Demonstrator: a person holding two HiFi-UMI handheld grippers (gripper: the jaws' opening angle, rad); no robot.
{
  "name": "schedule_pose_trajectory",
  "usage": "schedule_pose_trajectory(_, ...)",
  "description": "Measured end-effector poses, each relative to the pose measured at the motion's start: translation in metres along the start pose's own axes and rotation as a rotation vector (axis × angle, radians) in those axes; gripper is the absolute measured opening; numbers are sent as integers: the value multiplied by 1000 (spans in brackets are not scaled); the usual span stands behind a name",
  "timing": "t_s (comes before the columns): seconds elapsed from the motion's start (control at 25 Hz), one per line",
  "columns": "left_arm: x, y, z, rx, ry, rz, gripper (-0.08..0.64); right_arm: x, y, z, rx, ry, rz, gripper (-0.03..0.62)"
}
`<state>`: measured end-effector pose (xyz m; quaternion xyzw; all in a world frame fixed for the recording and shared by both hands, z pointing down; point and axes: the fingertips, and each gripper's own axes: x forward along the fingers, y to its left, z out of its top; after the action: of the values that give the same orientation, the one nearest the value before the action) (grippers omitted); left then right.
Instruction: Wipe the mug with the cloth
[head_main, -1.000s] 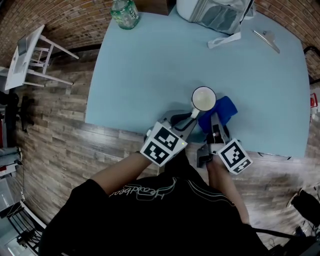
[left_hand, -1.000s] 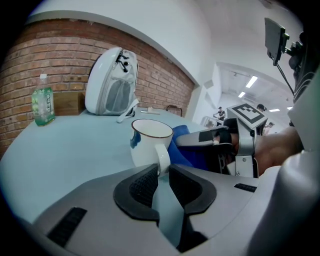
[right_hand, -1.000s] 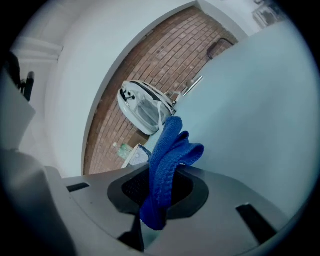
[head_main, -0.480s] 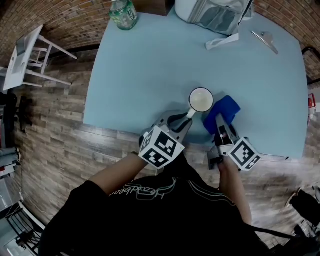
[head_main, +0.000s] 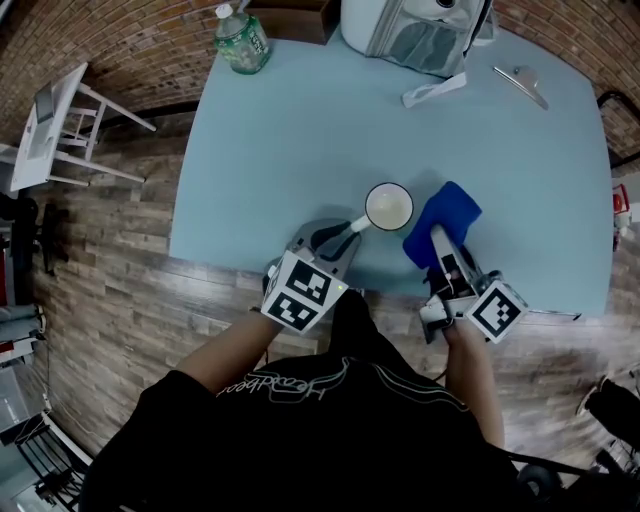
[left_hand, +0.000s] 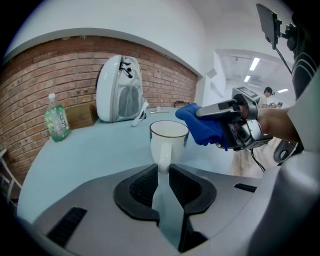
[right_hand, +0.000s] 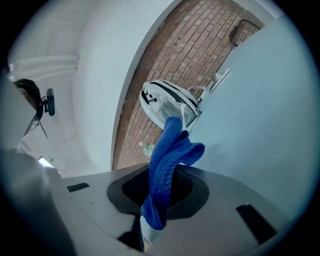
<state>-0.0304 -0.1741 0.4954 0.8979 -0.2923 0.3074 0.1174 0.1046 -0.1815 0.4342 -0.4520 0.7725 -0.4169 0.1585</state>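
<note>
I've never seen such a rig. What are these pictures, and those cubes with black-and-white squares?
No robot: a person holds a two-jaw gripper in each hand; the marked cubes are part of them. One picture comes from a head camera looking down, the others from a camera on each gripper. The left gripper has its jaws clamped on the handle of a white mug. The right gripper grips a blue cloth, beside the mug. On the light blue table also stand a green-labelled bottle and a white appliance.

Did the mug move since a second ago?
Yes. The mug, held by its handle in the left gripper, has shifted a little left along the table's near edge, toward its left corner and away from the blue cloth.
</note>
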Motion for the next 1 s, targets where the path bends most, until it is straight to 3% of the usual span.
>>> schedule_pose_trajectory(0.32, 4, 13, 7, -4, -18, 17, 77, 18, -1, -1, 26, 8, 31, 61)
schedule_pose_trajectory(0.6, 8, 14, 9, -6, -33, 3, 77, 29, -14, -7, 33, 50, 6, 61)
schedule_pose_trajectory(0.8, 9, 18, 6, 5, -21, 11, 77, 36, -29, -22, 18, 147, -51, 61)
schedule_pose_trajectory(1.0, 10, 24, 7, 7, -25, 14, 77, 36, -48, -34, -56, 249, -168, 61)
